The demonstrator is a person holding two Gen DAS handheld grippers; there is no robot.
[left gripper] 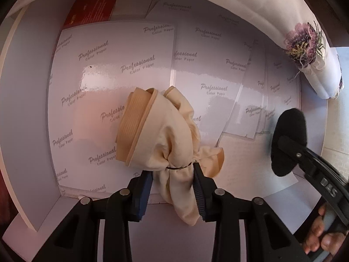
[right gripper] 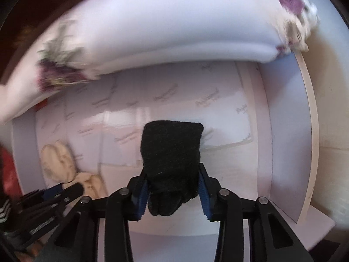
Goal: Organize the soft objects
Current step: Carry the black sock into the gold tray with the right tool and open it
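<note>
Left wrist view shows the left gripper (left gripper: 172, 187) pinching a soft beige bunched stocking (left gripper: 161, 131) at its tied neck, a good hold, while the right gripper (right gripper: 172, 193) squeezes a light, limp black woolly sock (right gripper: 171, 152).

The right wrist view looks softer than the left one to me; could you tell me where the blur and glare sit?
Right wrist view: motion blur smears the embroidered pillow, while the black sock stays fairly sharp. Left wrist view: crisp, with window glare on the glossy paper sheets; fisheye bending in both.
</note>
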